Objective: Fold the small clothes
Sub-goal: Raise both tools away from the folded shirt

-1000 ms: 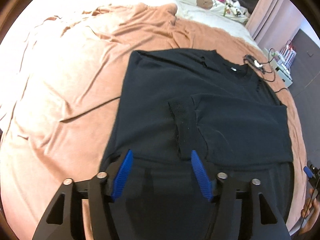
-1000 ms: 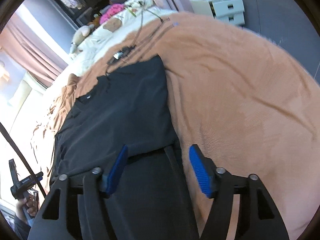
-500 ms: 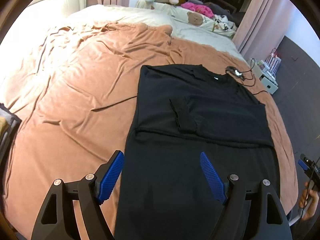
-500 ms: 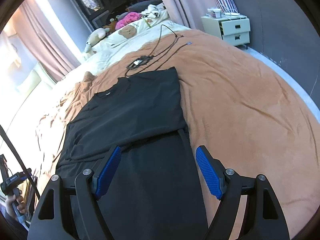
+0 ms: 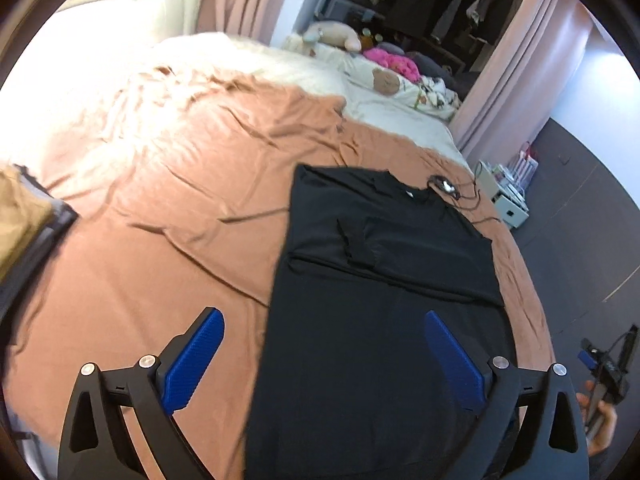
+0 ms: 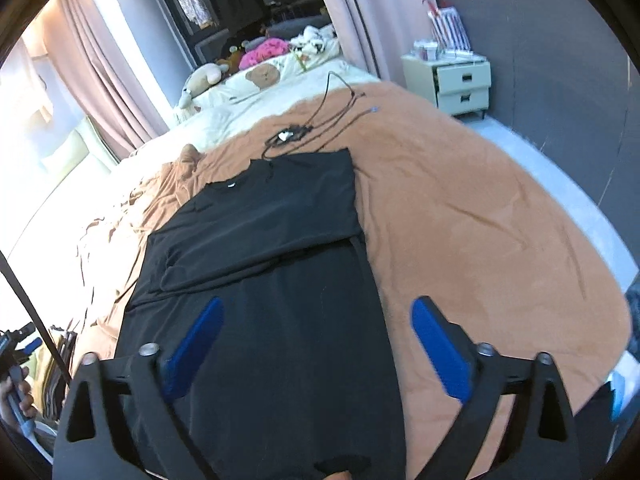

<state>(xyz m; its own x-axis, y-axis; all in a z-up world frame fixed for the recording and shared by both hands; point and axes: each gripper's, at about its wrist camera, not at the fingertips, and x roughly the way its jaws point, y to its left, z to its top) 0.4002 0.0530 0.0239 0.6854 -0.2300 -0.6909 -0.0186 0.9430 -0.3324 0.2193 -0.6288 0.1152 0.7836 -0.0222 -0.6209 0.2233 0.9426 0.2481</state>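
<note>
We are drawing both tongs up and back from the black knit sweater (image 5: 384, 280), so more of the rust-brown bedspread (image 5: 168, 240) is showing. The left tongs (image 5: 324, 354) and right tongs (image 6: 316, 340) are opening wider, with nothing gripped between them.

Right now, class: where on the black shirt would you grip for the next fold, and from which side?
Grip the black shirt at its near hem corners, from the near edge: sleeves are already folded in, leaving a long flat strip.
</note>
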